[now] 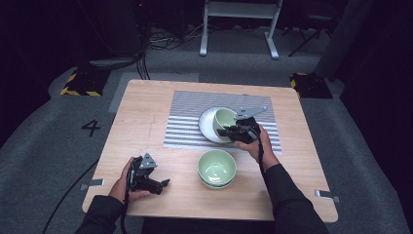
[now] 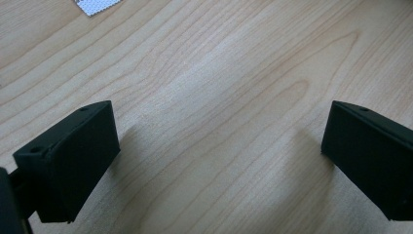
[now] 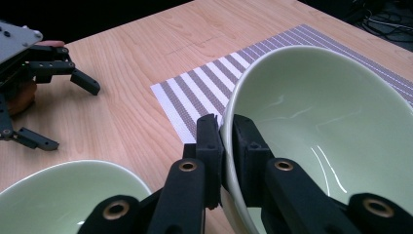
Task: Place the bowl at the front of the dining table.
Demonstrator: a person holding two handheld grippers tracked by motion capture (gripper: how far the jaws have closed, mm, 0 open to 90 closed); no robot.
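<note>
Two pale green ceramic bowls [image 1: 216, 168] sit nested at about six o'clock of the wooden table [image 1: 146, 126], and a third pale green bowl [image 1: 224, 121] is pinched by its rim in the right gripper [image 1: 229, 130], tilted over a white ceramic bowl [image 1: 207, 124] on the grey striped placemat [image 1: 190, 117] near the table's centre. In the right gripper view the jaws are pressed tight on either side of that rim [image 3: 226, 146], one inside the bowl and one outside. The left gripper [image 1: 163, 184] rests at about seven o'clock with its jaws spread wide and nothing between them, bare wood [image 2: 219, 122] beneath. My reading is that bowls are being gathered into the green stack, so the next move calls for carrying the held bowl toward six o'clock, levelling it and lowering it squarely into the stack before letting go. Whether the held bowl touches the white one I cannot tell; the hand hides the contact, and the stack's lower bowl shows just as a rim.
</note>
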